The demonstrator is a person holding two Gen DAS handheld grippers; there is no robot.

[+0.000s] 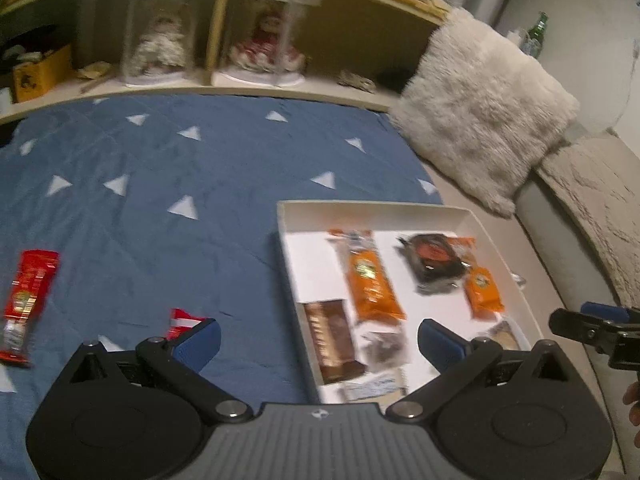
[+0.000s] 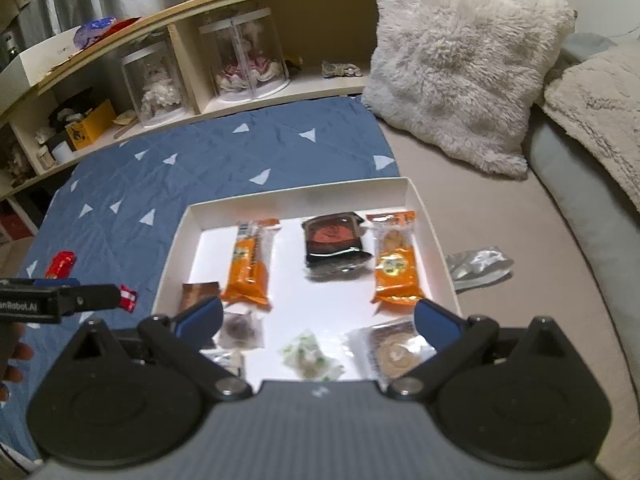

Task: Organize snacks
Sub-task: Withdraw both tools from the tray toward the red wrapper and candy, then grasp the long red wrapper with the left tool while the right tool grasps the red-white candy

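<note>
A white tray (image 2: 430, 220) lies on the bed and holds several snacks: two orange packets (image 2: 248, 268), a dark packet (image 2: 334, 242), a brown bar (image 1: 330, 334) and clear-wrapped sweets (image 2: 310, 356). My right gripper (image 2: 318, 322) is open and empty above the tray's near edge. My left gripper (image 1: 318, 340) is open and empty over the tray's left edge. A long red packet (image 1: 26, 300) and a small red-and-white packet (image 1: 182, 320) lie on the blue quilt (image 1: 160, 200) left of the tray. A silver packet (image 2: 478, 266) lies right of the tray.
A fluffy white pillow (image 2: 460, 64) leans behind the tray. A low wooden shelf (image 2: 240, 60) with dolls in clear cases runs along the back. A grey cushion and a beige blanket (image 2: 600, 120) lie at the right.
</note>
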